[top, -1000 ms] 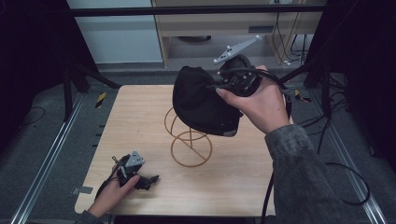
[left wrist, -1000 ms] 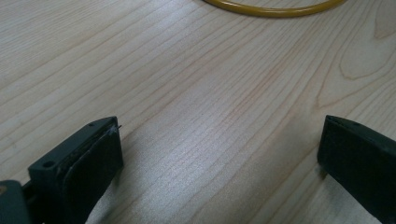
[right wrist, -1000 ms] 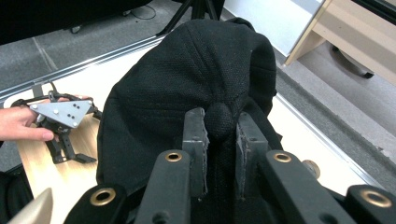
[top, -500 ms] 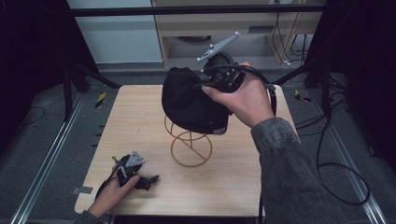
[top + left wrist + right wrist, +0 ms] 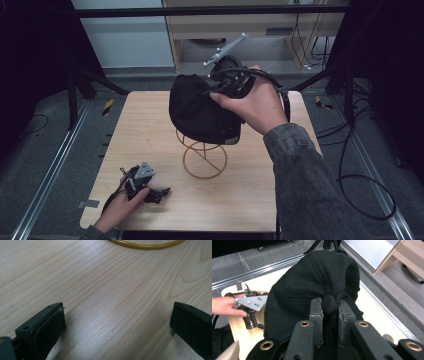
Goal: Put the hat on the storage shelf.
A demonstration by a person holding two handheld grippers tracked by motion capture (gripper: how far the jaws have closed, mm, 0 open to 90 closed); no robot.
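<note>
I see my right gripper (image 5: 329,315) clamped on the crown of the black cap (image 5: 202,110), held at centre frame just above the yellow wire stand (image 5: 204,159); my left gripper (image 5: 150,192), jaws apart, rests on the table (image 5: 250,200) at lower left.

The black cap (image 5: 202,112) hides the top of the wire stand (image 5: 204,159); the left gripper view cuts off the stand's far ring.
</note>
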